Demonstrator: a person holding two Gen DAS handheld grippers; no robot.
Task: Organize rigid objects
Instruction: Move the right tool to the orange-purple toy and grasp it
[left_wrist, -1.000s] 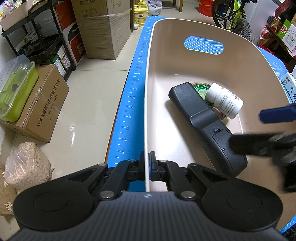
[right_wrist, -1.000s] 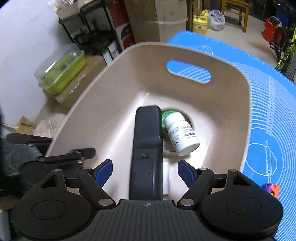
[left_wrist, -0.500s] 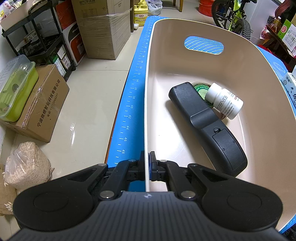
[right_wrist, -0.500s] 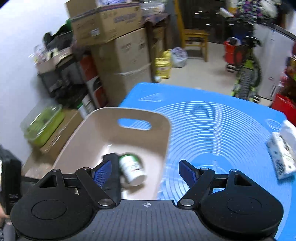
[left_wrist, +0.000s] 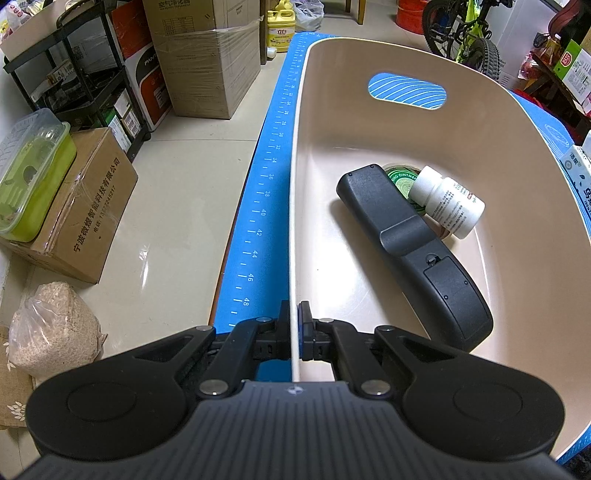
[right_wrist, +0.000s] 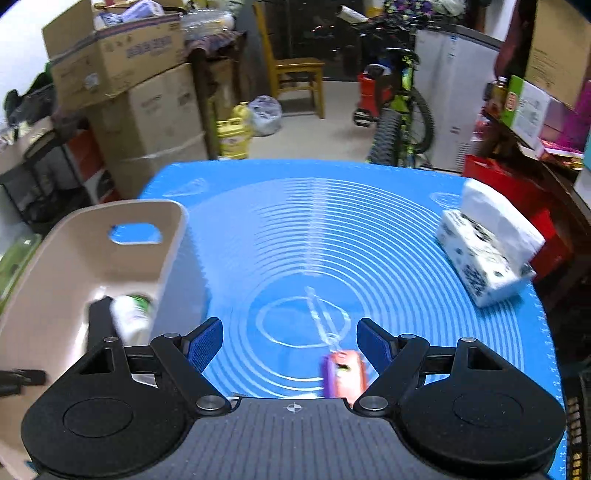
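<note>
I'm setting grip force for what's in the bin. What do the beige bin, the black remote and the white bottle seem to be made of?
Beige bin: likely molded plastic, smooth satin; thin rim, cut-out handle, soft reflections. The left tool clamps its rim.
Black remote: hard matte plastic; battery-cover seam shows.
White bottle: probably glossy plastic with a printed paper label; contents unseen.

The floor (left_wrist: 177, 192) was pale glossy tile, catching the overhead light. Stacked cardboard boxes (left_wrist: 210, 66) stood along the far side beside a black metal shelf rack (left_wrist: 85, 85). A wooden chair (right_wrist: 291, 66) sat further back, near a bicycle (right_wrist: 402, 110) (green-framed, with a knobbly tyre). A yellow jug (right_wrist: 232, 133) rested on the floor beside the boxes.
</note>
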